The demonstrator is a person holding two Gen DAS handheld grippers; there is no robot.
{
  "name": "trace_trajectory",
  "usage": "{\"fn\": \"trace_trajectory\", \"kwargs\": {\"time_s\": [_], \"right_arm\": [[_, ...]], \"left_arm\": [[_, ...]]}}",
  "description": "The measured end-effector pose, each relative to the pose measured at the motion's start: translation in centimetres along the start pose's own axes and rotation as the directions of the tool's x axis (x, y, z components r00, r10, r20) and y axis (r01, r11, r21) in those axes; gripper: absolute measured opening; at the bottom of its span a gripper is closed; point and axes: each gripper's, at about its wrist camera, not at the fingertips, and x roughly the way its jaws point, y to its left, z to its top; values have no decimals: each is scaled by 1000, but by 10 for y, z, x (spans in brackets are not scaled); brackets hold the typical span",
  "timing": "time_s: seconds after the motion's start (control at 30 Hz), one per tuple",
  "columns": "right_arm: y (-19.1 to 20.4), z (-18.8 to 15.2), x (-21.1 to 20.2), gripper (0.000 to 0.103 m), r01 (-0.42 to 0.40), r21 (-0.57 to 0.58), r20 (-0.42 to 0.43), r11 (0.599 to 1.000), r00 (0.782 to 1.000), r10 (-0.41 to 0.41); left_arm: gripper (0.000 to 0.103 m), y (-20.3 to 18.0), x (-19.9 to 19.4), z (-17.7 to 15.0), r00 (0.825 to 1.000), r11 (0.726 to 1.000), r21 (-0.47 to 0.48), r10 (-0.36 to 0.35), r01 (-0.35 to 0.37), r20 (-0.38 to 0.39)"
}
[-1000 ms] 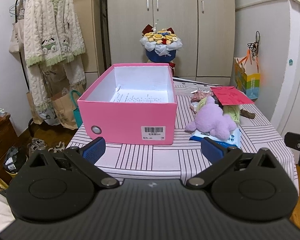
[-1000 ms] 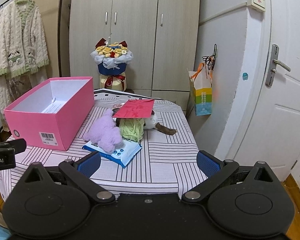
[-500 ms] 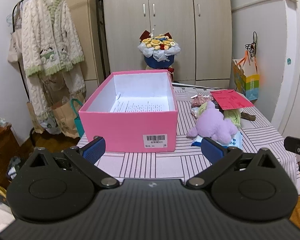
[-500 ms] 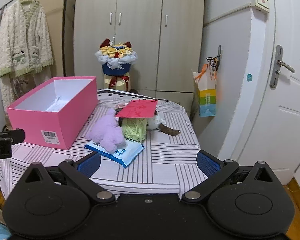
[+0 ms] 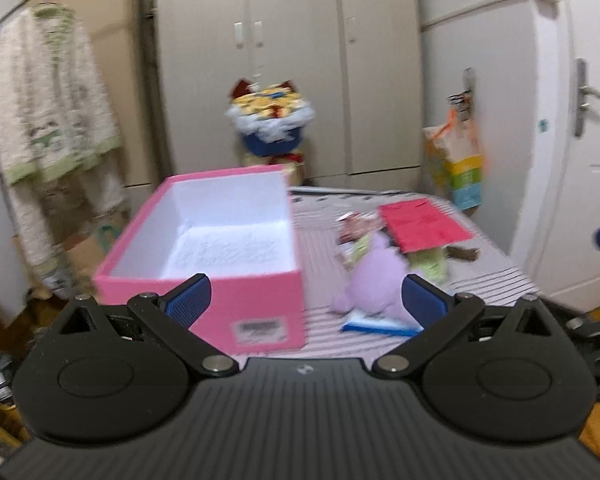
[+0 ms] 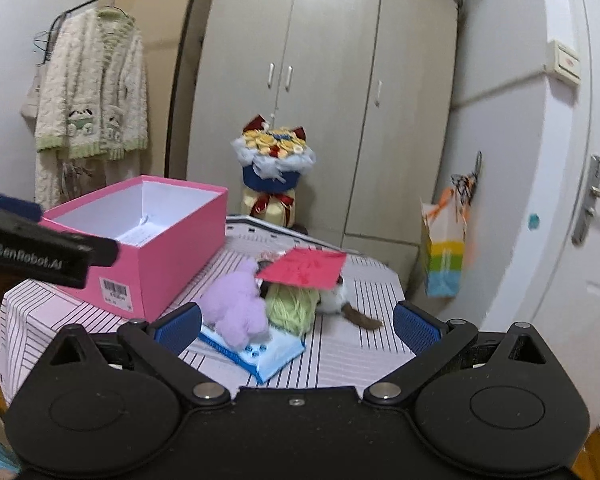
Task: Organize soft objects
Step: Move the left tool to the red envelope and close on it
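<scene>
An open pink box (image 5: 204,264) (image 6: 148,240) with a white inside stands on the left of a striped table (image 6: 340,352). Right of it lie a purple plush toy (image 5: 374,280) (image 6: 240,308), a green yarn ball (image 6: 292,306), a white and brown plush (image 6: 340,304) and a red card (image 5: 424,226) (image 6: 304,268) resting on top of them. The purple plush sits on a blue wipes pack (image 6: 268,356). My left gripper (image 5: 304,300) is open and empty before the table. My right gripper (image 6: 296,326) is open and empty near the pile.
A flower bouquet (image 6: 274,160) stands behind the table before a wardrobe (image 6: 324,100). Clothes hang on a rack (image 6: 92,92) at left. A coloured gift bag (image 6: 444,248) hangs by the white door (image 6: 572,200) at right. A snack packet (image 5: 354,226) lies behind the plush.
Both grippers have risen and moved toward the table. The left view has swung to the right and is blurred. The objects on the table have not moved.
</scene>
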Motion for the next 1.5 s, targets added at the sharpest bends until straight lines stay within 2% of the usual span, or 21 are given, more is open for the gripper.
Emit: {"fn": "trace_trajectory", "kwargs": {"time_s": [0.27,0.33,0.47,0.57,0.63,0.67,0.73,0.87,0.9,0.97,1.03,1.13,1.2,1.23,1.3,1.4,1.5], "right_arm": [[-26,-1,40,103,-37,16,74,999,997,35],[-39,2,53,103,-75,65,59,995,996,71],[-58,9,82,103,-174,144,47,974,984,169],[-59,14,106,103,-214,152,27,965,977,212],[-58,14,122,102,-226,162,11,961,974,227],[-58,15,131,98,-226,170,-3,959,973,230],[-60,16,149,94,-237,194,-33,952,968,248],[-69,16,181,89,-248,261,-86,933,957,278],[-72,16,188,89,-242,278,-96,930,956,278],[-76,13,199,88,-238,306,-119,922,951,285],[-80,10,208,85,-239,335,-140,911,944,299],[-84,3,217,79,-274,375,-155,886,923,352],[-85,0,221,74,-295,394,-158,870,911,380],[-85,-1,222,71,-306,402,-160,863,905,395],[-85,-3,226,60,-312,418,-165,853,897,409],[-87,-3,229,50,-317,440,-166,840,891,423],[-90,-2,230,45,-321,456,-163,830,887,432]], "left_arm": [[103,-9,48,20,995,995,-12,-97,97,24],[100,-8,61,24,991,990,-30,-134,135,23],[95,-20,87,36,987,986,-32,-161,162,29],[87,-25,112,49,974,971,-69,-228,227,-4],[81,-27,133,57,959,955,-105,-283,278,-30],[79,-27,143,61,951,946,-125,-306,299,-47],[69,-26,167,65,931,927,-168,-353,335,-89],[58,-28,208,69,899,897,-236,-413,373,-147],[55,-30,217,69,898,899,-239,-410,367,-161],[55,-34,231,67,900,906,-240,-395,348,-184],[52,-35,243,65,895,907,-245,-395,343,-210],[51,-37,256,61,878,901,-257,-411,349,-247],[51,-37,263,57,859,884,-285,-442,370,-257],[51,-36,264,56,858,880,-296,-447,370,-255],[51,-35,264,54,859,879,-295,-449,376,-244],[51,-37,263,53,864,886,-278,-440,372,-245],[49,-38,263,52,873,893,-272,-424,359,-242]]}}
